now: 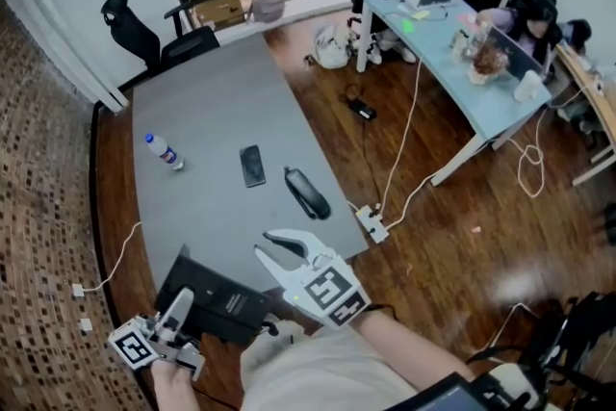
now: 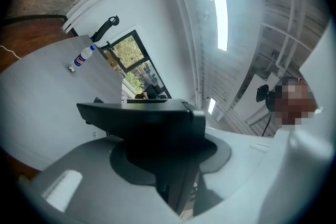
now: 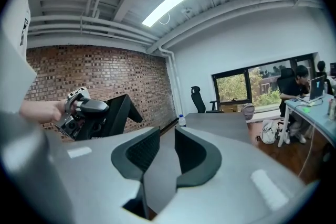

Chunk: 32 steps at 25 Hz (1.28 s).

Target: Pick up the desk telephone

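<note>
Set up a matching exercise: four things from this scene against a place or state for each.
1 desk telephone
2 water bottle
3 smartphone
4 right gripper

A jaws apart, nothing between them
B flat on the middle of the table
C clamped in the left gripper
D near the table's left edge

Pairs: 1-C, 2-D, 3-B, 4-A

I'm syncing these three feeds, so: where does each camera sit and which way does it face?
Head view: on the person's head, looking steeply down at the grey table; left gripper, right gripper and a forearm show.
Left gripper view: rides the left gripper, facing along its jaws, shut on the desk telephone.
Right gripper view: rides the right gripper, facing along its open, empty jaws toward the window.
Shared: the water bottle appears in all three.
</note>
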Tool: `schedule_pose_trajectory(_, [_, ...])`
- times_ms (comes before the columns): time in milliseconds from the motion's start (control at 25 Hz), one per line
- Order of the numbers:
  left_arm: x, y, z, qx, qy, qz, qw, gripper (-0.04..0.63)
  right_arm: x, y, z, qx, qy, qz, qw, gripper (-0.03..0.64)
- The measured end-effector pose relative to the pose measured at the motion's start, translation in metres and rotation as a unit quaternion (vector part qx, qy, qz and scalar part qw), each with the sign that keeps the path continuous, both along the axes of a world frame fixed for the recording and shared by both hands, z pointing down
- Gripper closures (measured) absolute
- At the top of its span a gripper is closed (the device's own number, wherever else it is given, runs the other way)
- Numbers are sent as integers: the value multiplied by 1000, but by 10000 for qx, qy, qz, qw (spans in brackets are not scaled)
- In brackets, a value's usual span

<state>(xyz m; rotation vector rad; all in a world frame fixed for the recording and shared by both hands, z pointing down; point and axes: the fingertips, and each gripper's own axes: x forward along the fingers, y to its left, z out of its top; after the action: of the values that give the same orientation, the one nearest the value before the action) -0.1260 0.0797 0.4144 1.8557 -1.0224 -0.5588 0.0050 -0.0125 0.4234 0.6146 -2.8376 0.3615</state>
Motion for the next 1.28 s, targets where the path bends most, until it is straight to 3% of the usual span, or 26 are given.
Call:
schedule_pose_trajectory(120, [0,-2,10,-105,69,12,9999,426,-4,3,5,-12,119,-41,9999,552])
schedule_pose_trajectory(400, [-4,-2,24,-255,51,88,9996,426,2,-12,19,4,275,426,9987,552])
schedule_pose_trajectory(880, [-3,2,40,-404,-78,-45,9991,426,14,-5,36,-71,461,96,9989,554])
schedule_pose_trajectory(1160, [-6,9,36,-432,23,-230,9988,426,26,-9,24,152,425,154,9989,554])
schedule_pose_trajectory(1280, [-5,9,39,-437,-98,-232,9987,426,27,-9,19,156,428,123,9989,554])
